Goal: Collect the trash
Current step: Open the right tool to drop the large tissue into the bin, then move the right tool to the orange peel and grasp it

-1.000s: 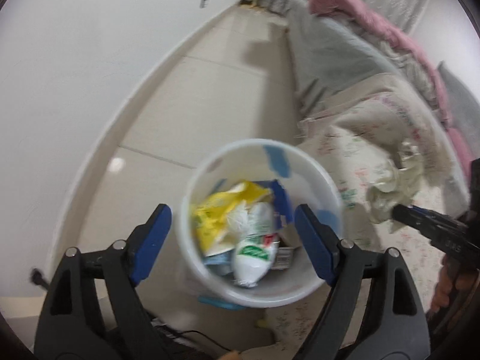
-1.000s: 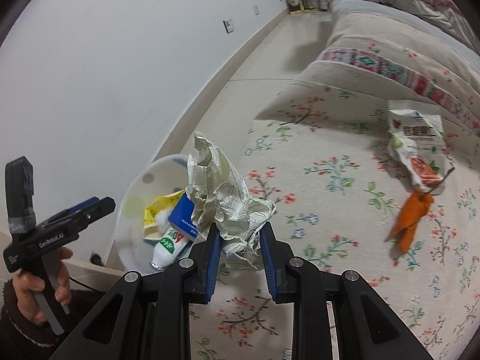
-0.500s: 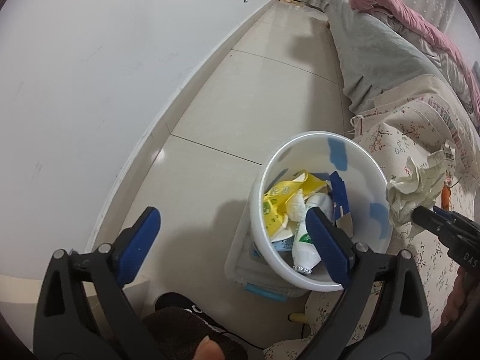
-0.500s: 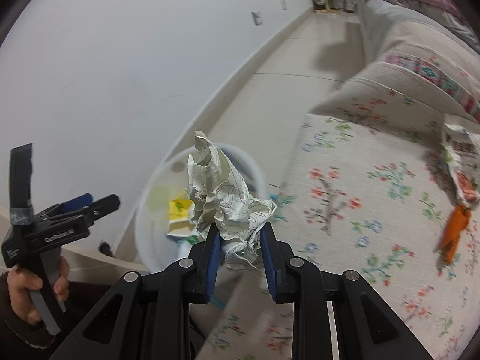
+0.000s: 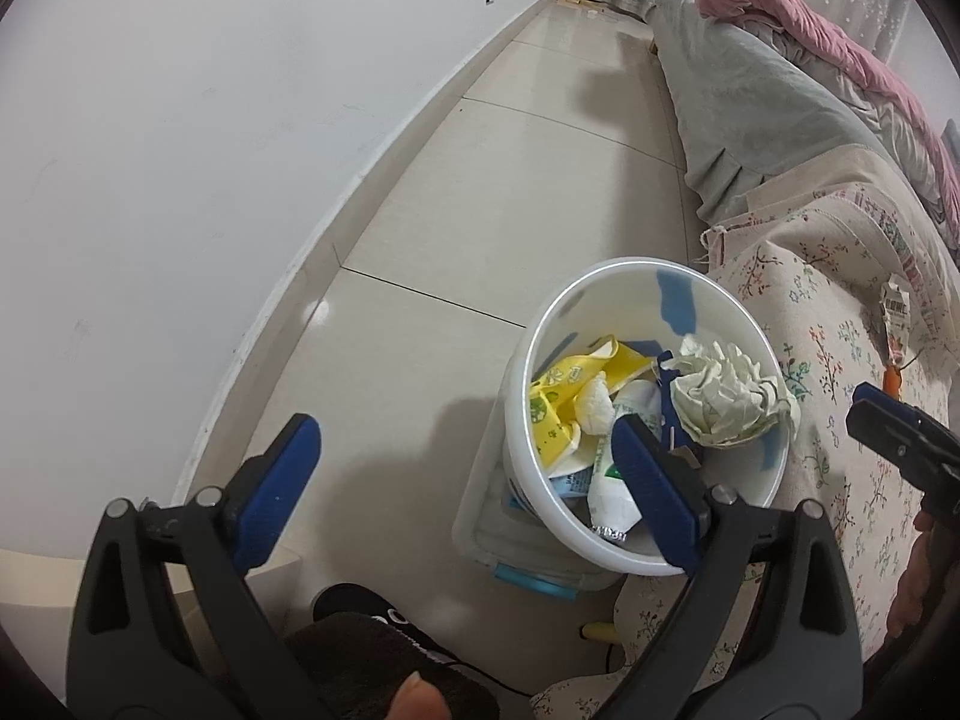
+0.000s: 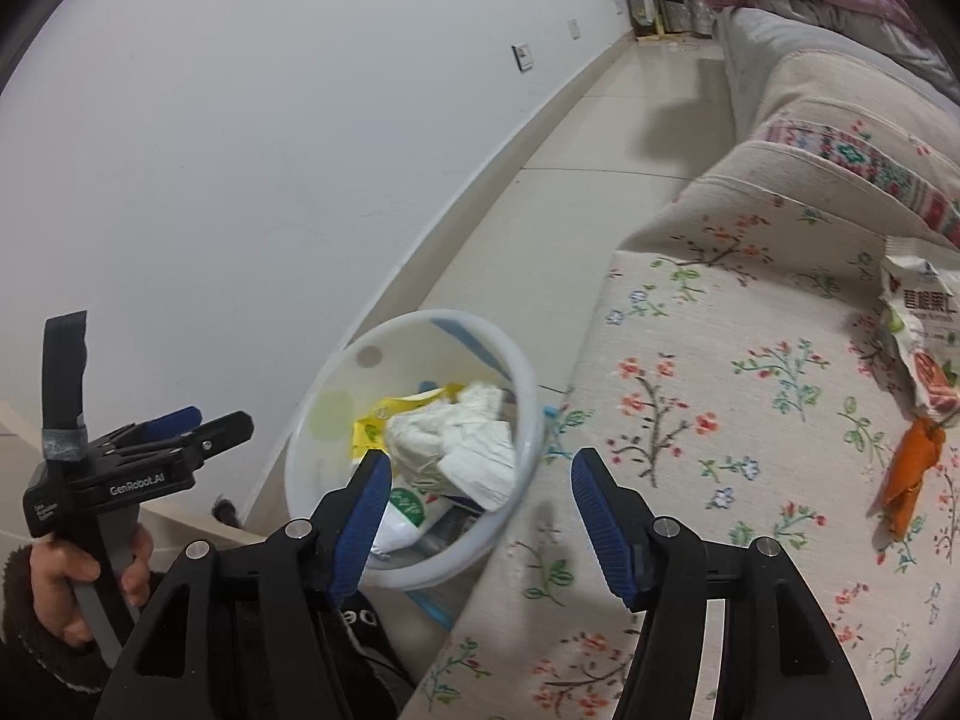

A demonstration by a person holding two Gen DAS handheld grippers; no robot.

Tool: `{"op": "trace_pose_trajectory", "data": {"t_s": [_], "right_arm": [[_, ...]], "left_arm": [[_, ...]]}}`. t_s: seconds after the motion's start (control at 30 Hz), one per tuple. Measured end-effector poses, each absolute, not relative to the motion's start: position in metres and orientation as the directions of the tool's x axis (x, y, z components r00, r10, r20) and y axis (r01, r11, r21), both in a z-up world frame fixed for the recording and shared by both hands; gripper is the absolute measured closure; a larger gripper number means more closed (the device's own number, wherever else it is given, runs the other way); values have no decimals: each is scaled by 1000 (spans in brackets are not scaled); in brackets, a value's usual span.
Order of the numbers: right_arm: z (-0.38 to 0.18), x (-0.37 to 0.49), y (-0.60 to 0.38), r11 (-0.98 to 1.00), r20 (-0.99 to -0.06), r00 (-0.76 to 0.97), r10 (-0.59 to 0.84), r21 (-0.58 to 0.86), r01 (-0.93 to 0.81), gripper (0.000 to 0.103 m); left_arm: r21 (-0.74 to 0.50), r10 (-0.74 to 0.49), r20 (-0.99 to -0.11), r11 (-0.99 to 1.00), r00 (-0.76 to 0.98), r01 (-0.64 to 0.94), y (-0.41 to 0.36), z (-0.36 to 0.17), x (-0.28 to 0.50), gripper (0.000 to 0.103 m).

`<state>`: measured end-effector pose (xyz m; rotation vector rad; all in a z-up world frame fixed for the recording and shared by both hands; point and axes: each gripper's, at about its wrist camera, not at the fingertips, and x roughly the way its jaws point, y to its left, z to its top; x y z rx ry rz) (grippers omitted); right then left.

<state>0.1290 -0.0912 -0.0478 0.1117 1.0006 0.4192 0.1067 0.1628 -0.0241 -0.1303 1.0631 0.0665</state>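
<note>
Gaping right gripper (image 6: pixel 480 510) just opened, crumpled paper (image 6: pixel 456 444) inside bin rim (image 6: pixel 528 384).

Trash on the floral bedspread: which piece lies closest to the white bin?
The white printed snack packet; its torn end points toward the white bin, while the orange wrapper lies just beyond it.

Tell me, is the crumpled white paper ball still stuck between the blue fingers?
No, the crumpled white paper ball lies in the round white plastic bin, and the right gripper has just opened, its fingers empty.
</note>
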Motion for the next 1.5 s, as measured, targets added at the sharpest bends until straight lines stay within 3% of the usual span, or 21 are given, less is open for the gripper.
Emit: {"op": "trace_pose_trajectory", "data": {"t_s": [0.5,0.73,1.13,1.5], "right_arm": [[-40,120,-149,976,-817,534,219,170,-140,32],[-41,115,-204,993,-824,556,105,121,-9,31],[-43,118,-271,980,-821,570,29,137,148,31],[-50,135,-275,980,-816,576,-38,82,180,34]], "left_arm": [[-151,-107,-880,987,463,-59,136,-23,112,6],[-144,-116,-886,989,450,-29,118,-25,117,1],[-131,-127,-884,991,450,22,87,-22,125,1],[-118,-134,-883,991,449,65,62,-22,130,1]]}}
